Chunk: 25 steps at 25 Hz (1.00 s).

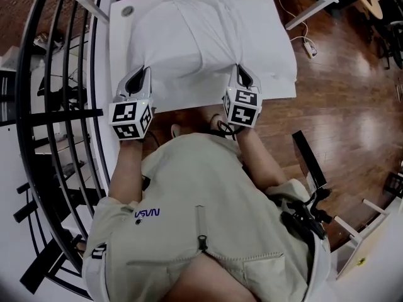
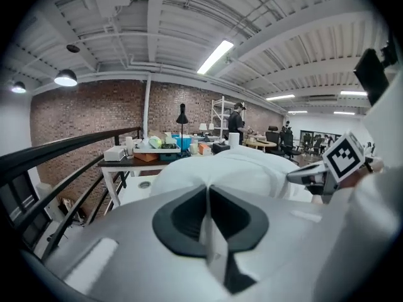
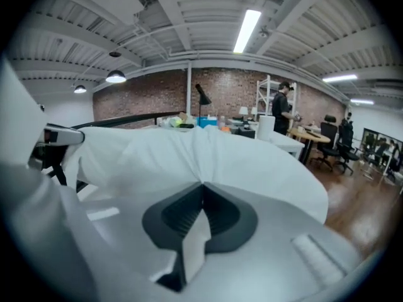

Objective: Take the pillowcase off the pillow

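A white pillow in a white pillowcase (image 1: 201,36) lies on a white table (image 1: 123,49). My left gripper (image 1: 141,73) is shut on the near left corner of the pillowcase; a strip of white cloth (image 2: 214,244) runs between its closed jaws. My right gripper (image 1: 240,70) is shut on the near right corner, with a fold of cloth (image 3: 192,247) pinched between its pads. The pillowcase (image 3: 208,162) bulges up ahead of both grippers, its near edge lifted off the table. The pillow itself is hidden inside the case.
A black railing (image 1: 56,106) runs along the left of the table. A small round fitting (image 1: 128,11) sits at the table's far left corner. Wood floor (image 1: 340,93) lies to the right, with a power strip (image 1: 309,46). A cluttered table (image 2: 148,153) stands beyond.
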Available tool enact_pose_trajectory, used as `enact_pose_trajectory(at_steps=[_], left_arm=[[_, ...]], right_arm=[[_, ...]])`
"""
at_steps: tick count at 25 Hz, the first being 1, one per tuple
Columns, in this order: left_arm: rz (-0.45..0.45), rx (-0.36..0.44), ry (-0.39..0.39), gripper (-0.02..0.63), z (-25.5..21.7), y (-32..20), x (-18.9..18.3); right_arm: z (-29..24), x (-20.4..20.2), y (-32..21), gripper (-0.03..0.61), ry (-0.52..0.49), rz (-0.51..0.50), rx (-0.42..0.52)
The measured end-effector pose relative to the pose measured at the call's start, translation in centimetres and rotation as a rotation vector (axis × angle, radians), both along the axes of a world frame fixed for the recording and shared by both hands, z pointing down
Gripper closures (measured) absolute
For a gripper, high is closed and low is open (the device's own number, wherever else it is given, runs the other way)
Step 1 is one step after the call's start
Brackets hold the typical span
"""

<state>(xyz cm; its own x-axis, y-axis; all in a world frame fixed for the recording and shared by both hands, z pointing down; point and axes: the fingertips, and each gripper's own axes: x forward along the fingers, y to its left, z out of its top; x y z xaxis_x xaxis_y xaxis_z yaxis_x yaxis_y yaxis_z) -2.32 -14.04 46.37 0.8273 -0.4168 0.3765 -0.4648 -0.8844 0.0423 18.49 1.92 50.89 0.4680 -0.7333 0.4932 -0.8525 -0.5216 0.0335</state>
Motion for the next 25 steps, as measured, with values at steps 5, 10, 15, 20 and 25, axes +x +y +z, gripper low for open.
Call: enact_pose_trajectory(at_steps=[5, 10, 15, 20, 25], left_arm=[[-0.055, -0.019, 0.038, 0.598, -1.0, -1.7, -1.9], [-0.062, -0.099, -0.01, 0.598, 3.9, -0.5, -2.8], [-0.052, -0.244, -0.073, 0.592, 11.5, 2.4, -4.4], [-0.009, -0.166, -0.099, 0.542, 10.8, 3.1, -2.9], [0.016, -0.096, -0.087, 0.458, 7.5, 3.8, -2.8]], right_arm=[[-0.8, 3.6, 2.4, 0.574, -0.02, 0.096, 0.033], [2.4, 4.9, 3.3, 0.574, -0.103, 0.138, -0.013], [6.9, 3.7, 4.2, 0.572, -0.2, 0.123, -0.117], [6.5, 3.6, 4.1, 0.568, -0.159, 0.083, -0.132], [4.6, 2.1, 4.4, 0.52, -0.152, 0.032, -0.109]])
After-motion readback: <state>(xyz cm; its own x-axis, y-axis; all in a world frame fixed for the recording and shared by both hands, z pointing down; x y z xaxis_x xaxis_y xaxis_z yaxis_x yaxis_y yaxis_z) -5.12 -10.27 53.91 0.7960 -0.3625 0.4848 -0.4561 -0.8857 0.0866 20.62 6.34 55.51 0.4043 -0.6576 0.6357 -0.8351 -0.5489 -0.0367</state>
